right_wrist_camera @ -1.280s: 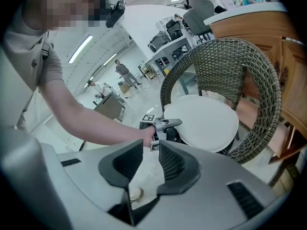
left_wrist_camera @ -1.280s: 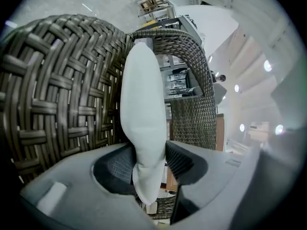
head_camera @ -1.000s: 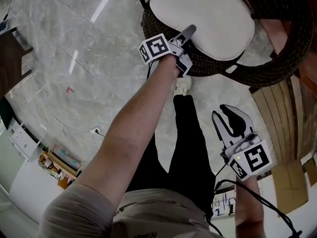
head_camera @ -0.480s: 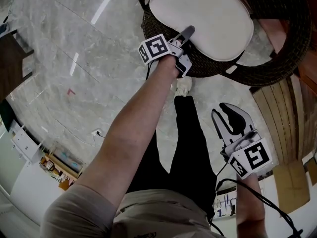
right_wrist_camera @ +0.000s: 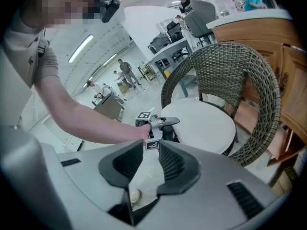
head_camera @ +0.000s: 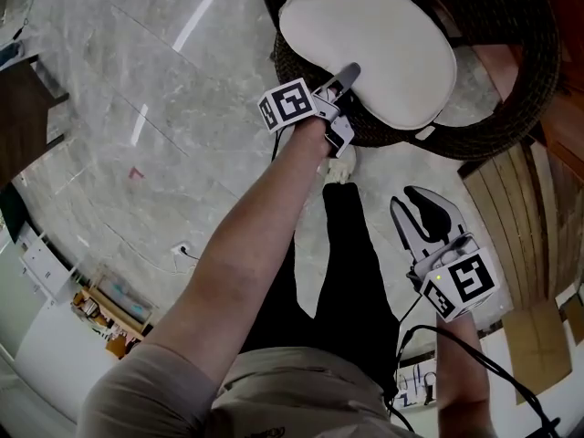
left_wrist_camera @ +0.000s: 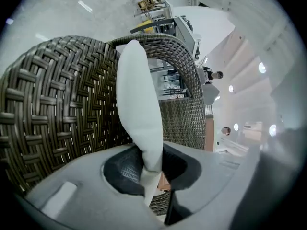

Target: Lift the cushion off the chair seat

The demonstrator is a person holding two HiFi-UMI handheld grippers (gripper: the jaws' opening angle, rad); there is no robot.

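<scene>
- The left gripper's [left_wrist_camera: 152,169] jaws are closing on the rim of the white cushion [left_wrist_camera: 136,99]. The fabric is pinched thin between the pads.
- In the left gripper view the cushion shows edge-on, running up from the jaws, with the dark woven back of the wicker chair [left_wrist_camera: 53,109] curving close behind it on both sides.
- In the head view the left gripper [head_camera: 347,76] grips the cushion [head_camera: 374,44] at the front edge of the seat, the side nearest the person. Its marker cube [head_camera: 287,105] sits just off that edge, above the floor.
- The cushion covers most of the round seat. The chair's [head_camera: 511,62] woven rim wraps around its back and right side, and a strip of weave shows along the front edge.
- I cannot tell whether the pinched edge is clear of the seat.
- The right gripper's [right_wrist_camera: 149,164] jaws stand apart with nothing between them. Through the gap show pale floor and the tip of a shoe [right_wrist_camera: 134,195].
- In the head view the right gripper [head_camera: 427,215] hangs well apart from the chair, above the marble floor [head_camera: 137,108] and beside the person's dark trouser leg [head_camera: 342,263].
- A wooden cabinet [right_wrist_camera: 288,56] stands close against the chair's right side.
</scene>
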